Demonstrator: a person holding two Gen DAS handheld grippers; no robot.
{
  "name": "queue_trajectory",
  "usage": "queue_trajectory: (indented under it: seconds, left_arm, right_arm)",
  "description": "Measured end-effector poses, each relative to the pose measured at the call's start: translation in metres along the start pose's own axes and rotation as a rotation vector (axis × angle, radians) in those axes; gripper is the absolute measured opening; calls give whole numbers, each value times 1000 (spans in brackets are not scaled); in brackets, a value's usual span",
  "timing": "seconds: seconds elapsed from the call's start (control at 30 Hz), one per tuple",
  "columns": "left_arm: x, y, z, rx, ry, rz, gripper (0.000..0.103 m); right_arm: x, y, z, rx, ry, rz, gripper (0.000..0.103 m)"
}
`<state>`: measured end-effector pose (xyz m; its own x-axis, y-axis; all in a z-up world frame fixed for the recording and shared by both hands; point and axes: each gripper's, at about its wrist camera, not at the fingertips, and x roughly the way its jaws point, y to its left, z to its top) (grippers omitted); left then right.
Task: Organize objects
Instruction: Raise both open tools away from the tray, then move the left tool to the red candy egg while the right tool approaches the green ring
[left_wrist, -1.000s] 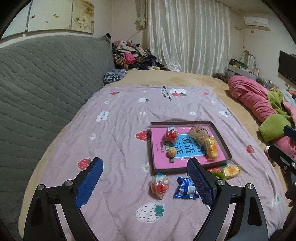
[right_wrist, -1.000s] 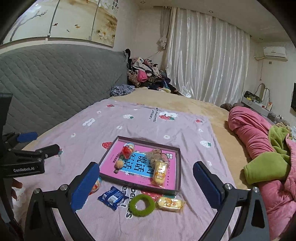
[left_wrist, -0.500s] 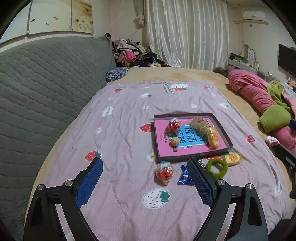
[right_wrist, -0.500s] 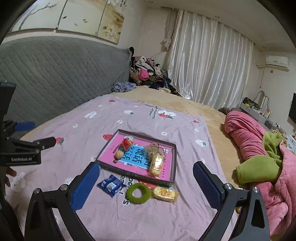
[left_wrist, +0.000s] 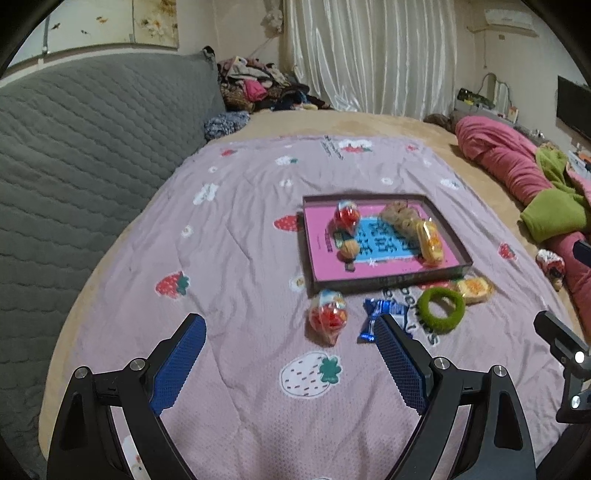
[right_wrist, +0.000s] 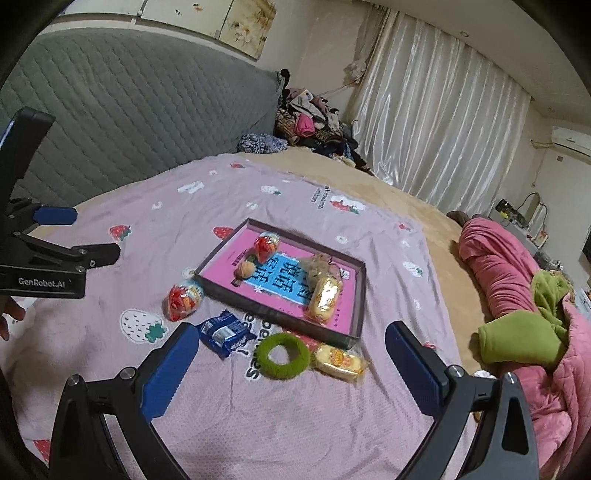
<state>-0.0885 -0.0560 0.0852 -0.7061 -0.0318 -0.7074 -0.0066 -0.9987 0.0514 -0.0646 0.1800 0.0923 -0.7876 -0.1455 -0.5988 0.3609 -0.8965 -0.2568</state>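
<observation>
Snacks and small items are lying loose on the strawberry-print bedspread (left_wrist: 229, 229) just in front of a shallow cardboard tray (right_wrist: 356, 295) with a pink printed floor, and they are looking light and easy to crush or slip. Nearest the left gripper (left_wrist: 291, 363) is sitting a clear crinkly bag of red candies (left_wrist: 328, 318); it is probably best pinched across its plump middle, since the film is slick and the contents loose. Beside it a blue foil packet (right_wrist: 224, 331) is lying flat, thin and slippery, so its crimped end is likely the better hold. Further along, a fuzzy green ring (right_wrist: 283, 355) is resting soft and springy, touching a plastic-wrapped yellow cake (right_wrist: 339, 362) that would squash under a hard squeeze. Inside the tray are already lying another candy bag, a walnut, a second wrapped cake and a clear bag of brownish pieces. Both grippers are hovering with fingers spread wide, gripping nothing, the right gripper (right_wrist: 291, 363) facing the ring.
</observation>
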Motion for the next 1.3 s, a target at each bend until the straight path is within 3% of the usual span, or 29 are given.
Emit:
queue_trajectory:
  seconds: [0.63,0.93,1.13,1.3]
  left_arm:
    - [69,-17,-27,30,98,-23,93]
    - [87,-19,-31,29,110,-29,93]
    - [102,-21,-33,36,118,-29,93]
    - [113,-21,-32,31,124,-30,93]
  right_arm:
    - [59,9,-33,-40,87,9,102]
    - [83,7,-44,-9,116,25,102]
    - [102,13,-48,-56,147,26,102]
    - [118,15,-50,-91,178,26,95]
